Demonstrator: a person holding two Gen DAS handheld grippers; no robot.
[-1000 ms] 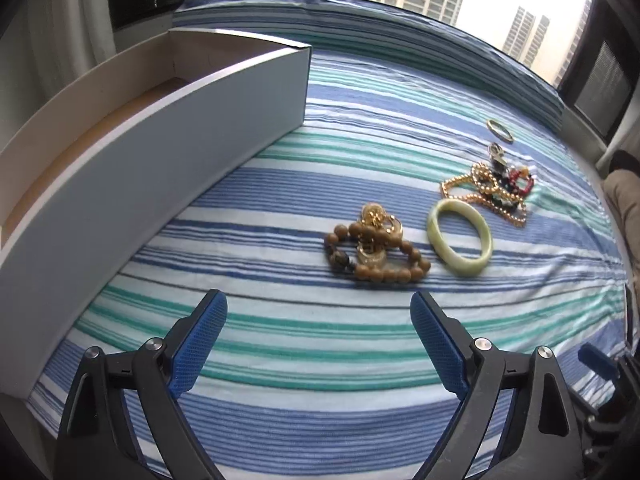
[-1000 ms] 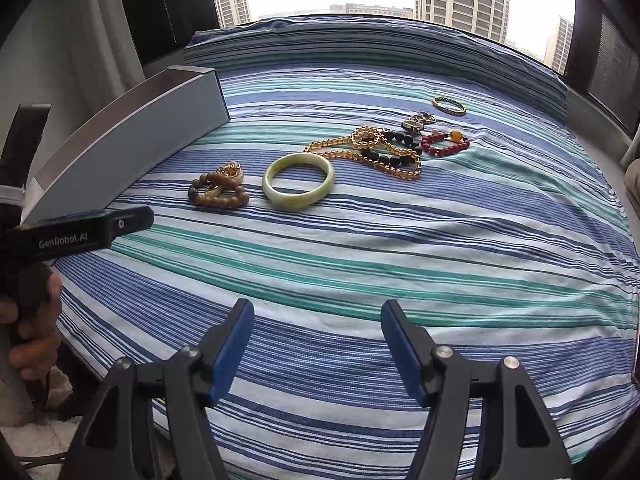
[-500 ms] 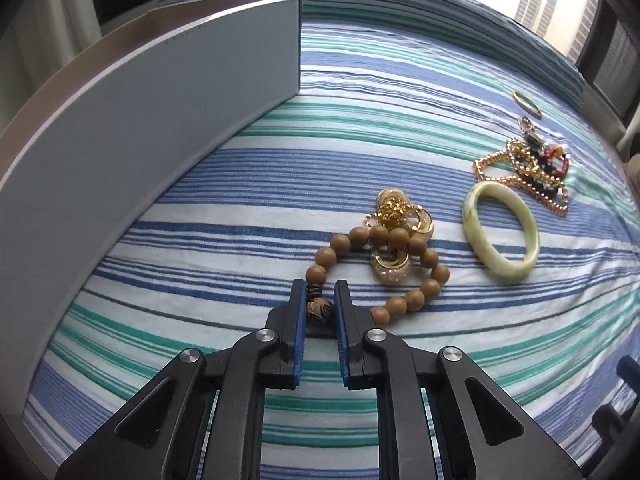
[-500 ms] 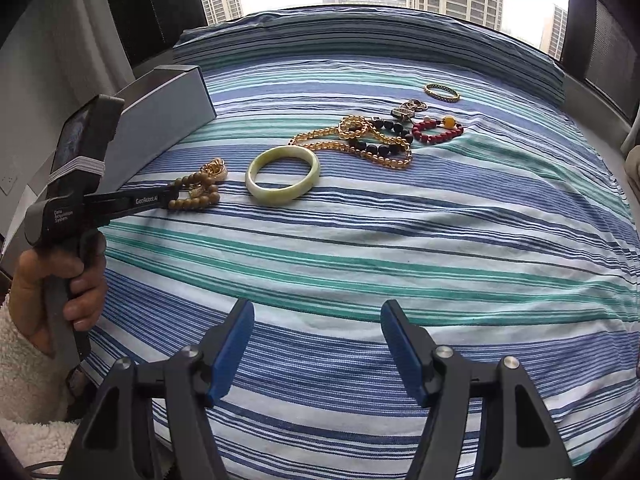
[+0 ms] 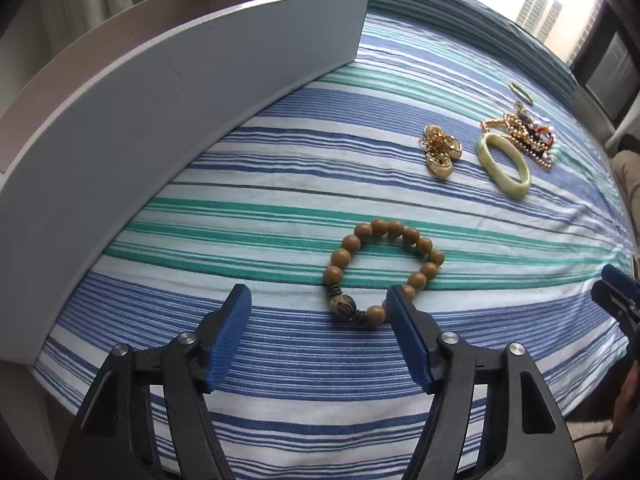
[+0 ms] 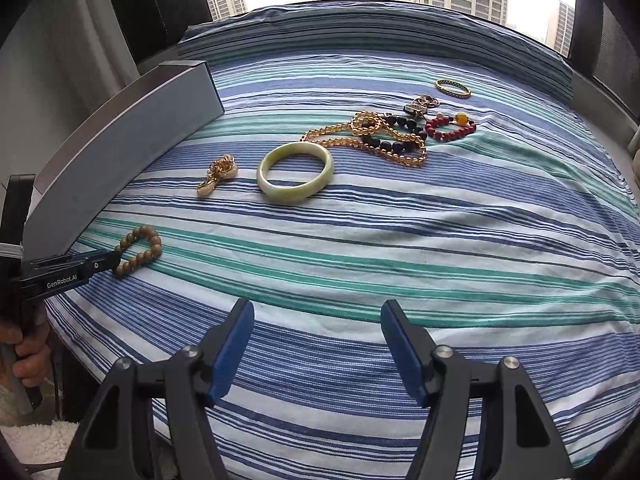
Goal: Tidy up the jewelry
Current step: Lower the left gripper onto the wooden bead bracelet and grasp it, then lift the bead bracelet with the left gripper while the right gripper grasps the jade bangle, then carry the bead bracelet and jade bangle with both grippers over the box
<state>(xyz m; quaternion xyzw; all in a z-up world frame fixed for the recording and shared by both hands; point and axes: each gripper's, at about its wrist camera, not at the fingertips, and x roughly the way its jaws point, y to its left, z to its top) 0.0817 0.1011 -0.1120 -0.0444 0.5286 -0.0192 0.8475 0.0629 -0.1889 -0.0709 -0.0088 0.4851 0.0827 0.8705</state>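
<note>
Left gripper [image 5: 318, 312]: jaws opening, wide apart, nothing pressed between the pads. Wooden bead bracelet [image 5: 382, 270] lying flat on the striped bedspread [image 5: 280, 184], its near arc between and just ahead of the fingertips; carved bead and knot at the near side, 1 plain bead touching or just beside the right fingertip, contact not certain. Right gripper [image 6: 318, 320]: jaws wide apart, empty, hovering over bare bedspread well apart from all jewelry.

Grey box [image 5: 168, 92] along the left edge of the bed, near the bracelet; interior hidden in both views. Remaining pieces farther up the bed: gold earrings cluster [image 5: 440, 150], pale green bangle [image 5: 504, 166] just beside it, tangled pile of gold chain and dark and red beads [image 6: 392, 136] beyond, thin ring-like band [image 6: 453, 88] farthest off.

Handling judgement, wooden bead bracelet: light, limp on its cord, likely to sag and swing once lifted; beads round and smooth, apt to roll out of a shallow pinch. Best hold judged at the knot beside the carved bead, or across 1 bead squarely between both pads. Low fragility.

Handling judgement, others: bangle rigid, smooth, probably brittle, to be gripped across the band. Chains slippery and tangled, risk of dragging neighbours along.
</note>
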